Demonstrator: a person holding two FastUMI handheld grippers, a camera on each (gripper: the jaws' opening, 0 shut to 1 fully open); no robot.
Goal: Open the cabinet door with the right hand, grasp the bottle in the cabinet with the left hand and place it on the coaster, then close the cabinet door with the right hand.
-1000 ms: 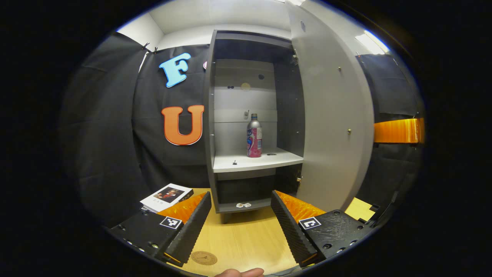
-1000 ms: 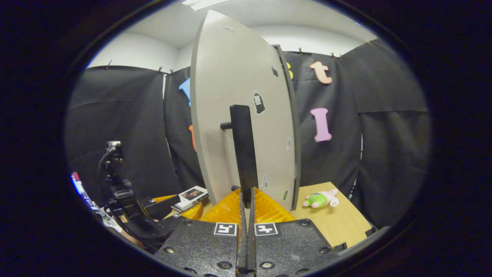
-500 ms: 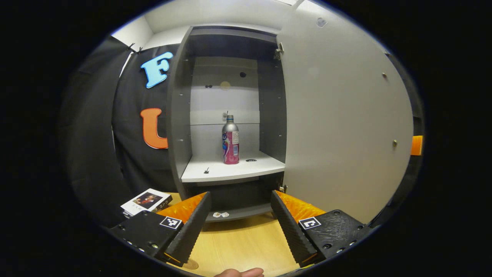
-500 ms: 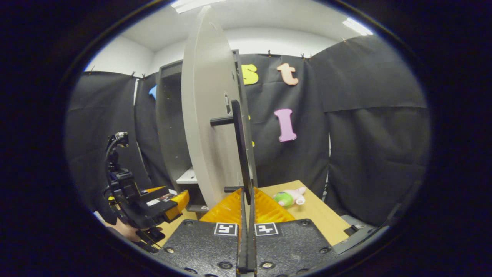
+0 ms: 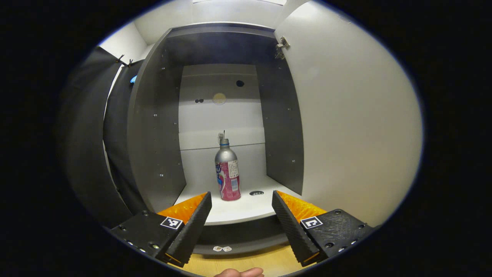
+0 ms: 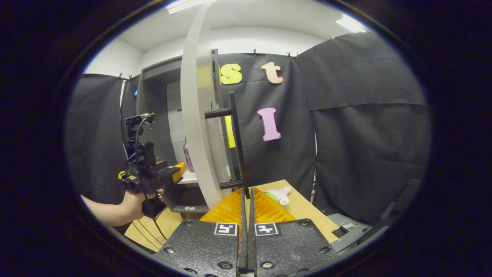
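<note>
Grey panels of the open cabinet (image 5: 153, 146) frame the left gripper view, with its pale door (image 5: 353, 127) swung wide on the right. On the white shelf (image 5: 238, 209) stands a silver metal bottle with a pink label and blue cap (image 5: 227, 171), upright, toward the far middle of the shelf. Just right of the bottle sits a small dark round hole in the shelf (image 5: 256, 193). The left tool (image 5: 241, 227) hangs in front of the shelf's near edge with its two black ribbed fingers (image 5: 192, 227) spread wide apart and holding nothing; the bottle is beyond them, between their lines but well clear. A strip of light wooden counter (image 5: 265, 263) shows at the bottom.

In the right gripper view, the right tool (image 6: 246, 200) has its fingers pressed together around the lower end of the door's long black bar handle (image 6: 235, 130). The door is seen edge-on, a pale curved slab (image 6: 194, 127). Left of it, a hand (image 6: 132, 204) holds the left tool (image 6: 153, 173) up near the shelf, and a sliver of the pink bottle (image 6: 188, 157) shows past the door edge. On the counter (image 6: 303, 207) to the right lies a small pink and green plush toy (image 6: 278, 194), partly hidden behind the tool.
</note>
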